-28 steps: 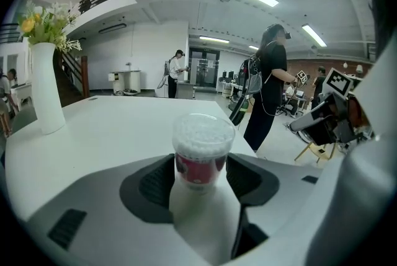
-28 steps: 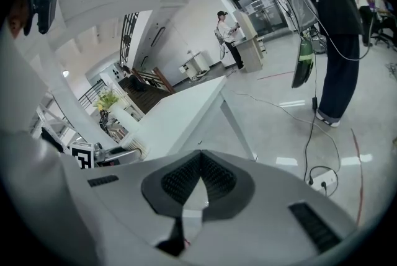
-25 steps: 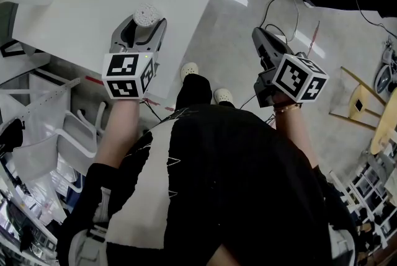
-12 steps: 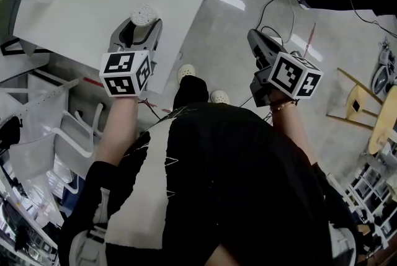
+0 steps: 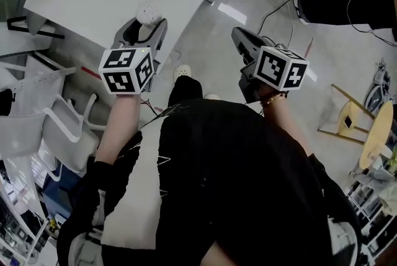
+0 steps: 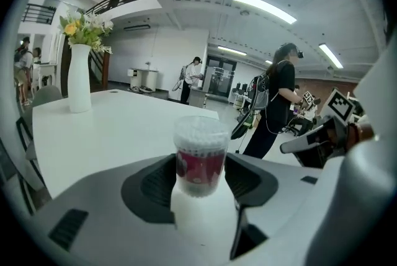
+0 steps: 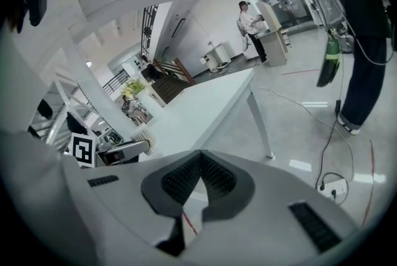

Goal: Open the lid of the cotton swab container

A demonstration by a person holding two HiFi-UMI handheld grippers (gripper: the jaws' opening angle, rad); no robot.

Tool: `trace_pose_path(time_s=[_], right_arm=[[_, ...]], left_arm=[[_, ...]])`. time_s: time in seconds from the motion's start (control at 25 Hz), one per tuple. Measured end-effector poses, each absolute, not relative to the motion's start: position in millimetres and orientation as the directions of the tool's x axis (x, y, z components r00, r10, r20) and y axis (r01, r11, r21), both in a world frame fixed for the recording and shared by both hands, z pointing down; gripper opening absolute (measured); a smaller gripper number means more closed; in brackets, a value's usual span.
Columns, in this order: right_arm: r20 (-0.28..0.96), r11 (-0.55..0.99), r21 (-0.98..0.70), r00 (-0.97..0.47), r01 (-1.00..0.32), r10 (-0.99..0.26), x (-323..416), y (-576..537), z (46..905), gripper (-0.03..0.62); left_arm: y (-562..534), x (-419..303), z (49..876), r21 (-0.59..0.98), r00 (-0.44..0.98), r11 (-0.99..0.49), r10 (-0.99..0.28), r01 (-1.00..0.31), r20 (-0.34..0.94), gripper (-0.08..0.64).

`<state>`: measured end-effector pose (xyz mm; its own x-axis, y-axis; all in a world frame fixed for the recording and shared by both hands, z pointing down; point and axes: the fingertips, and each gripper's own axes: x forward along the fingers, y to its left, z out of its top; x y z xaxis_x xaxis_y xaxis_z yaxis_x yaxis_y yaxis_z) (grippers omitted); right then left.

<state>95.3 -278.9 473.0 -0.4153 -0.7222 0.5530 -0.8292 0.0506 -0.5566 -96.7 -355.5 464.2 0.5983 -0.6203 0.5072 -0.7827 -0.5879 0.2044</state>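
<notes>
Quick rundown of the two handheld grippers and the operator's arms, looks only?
The left gripper and right gripper match: smooth grey shells, dark ribbed pads, and each has a white cube printed with black square markers. The person wears a black top with a white panel, and a bracelet on the right wrist.

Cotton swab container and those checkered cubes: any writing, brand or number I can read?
On the cotton swab container: a red label, print too blurred to read.
On the left cube: black-and-white square markers, no letters.
On the right cube: the same markers, no letters.
Nothing readable elsewhere.
</notes>
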Motion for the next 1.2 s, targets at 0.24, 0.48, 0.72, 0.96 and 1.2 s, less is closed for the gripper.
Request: trace_pose_path(time_s=[0.24, 0.48, 0.72, 0.96, 1.2], right_arm=[[0.469, 0.236, -0.540, -0.521, -0.808, -0.713, 55, -276, 435, 0.005], [0.376, 0.354, -0.528, -0.586, -0.772, -0.717, 35, -264, 395, 0.006], [0.293, 0.480, -0.499, -0.662, -0.722, -0.690, 12, -249, 365, 0.084], [0.266, 0.587, -0.440, -0.723, -0.680, -0.638, -16, -230, 347, 0.139], [0.264, 0.653, -0.400, -0.763, -0.644, -0.590, -33, -212, 342, 0.185]], left_arm=[[-325, -97, 439, 0.238, 0.607, -0.571, -0.638, -0.786, 0.474, 0.255], [-288, -78, 422, 0.244, 0.636, -0.600, -0.621, -0.762, 0.458, 0.255], [-261, -71, 408, 0.226, 0.647, -0.622, -0.618, -0.750, 0.446, 0.255], [-234, -68, 406, 0.194, 0.653, -0.654, -0.591, -0.732, 0.473, 0.255], [-213, -63, 405, 0.177, 0.654, -0.668, -0.579, -0.723, 0.486, 0.255]])
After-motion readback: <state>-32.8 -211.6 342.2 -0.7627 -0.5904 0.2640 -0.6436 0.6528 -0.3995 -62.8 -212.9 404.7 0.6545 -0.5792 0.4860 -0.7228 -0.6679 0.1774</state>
